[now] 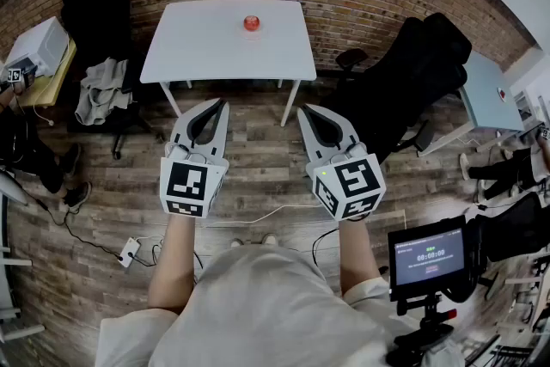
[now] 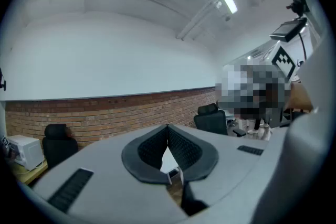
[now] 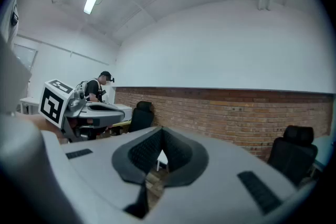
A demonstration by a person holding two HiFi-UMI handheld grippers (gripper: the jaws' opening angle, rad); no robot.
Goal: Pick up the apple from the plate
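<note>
**A:** From the head view, where do we stand?

**B:** We have not begun the pick. The apple (image 1: 251, 23) sits small, round and red towards the far edge of the white table (image 1: 198, 47), well apart from both grippers. Its plate is too small for us to make out. Our left gripper (image 1: 220, 106) and right gripper (image 1: 306, 111) hang side by side over the wooden floor (image 1: 258, 159).

**A:** And the left gripper view?

**B:** Its jaws meet at the tips, with nothing between them.

**A:** The right gripper view?

**B:** The same: tips together, empty. We judge we must walk up to the table, spread one pair of jaws and bring them round the apple.
</note>
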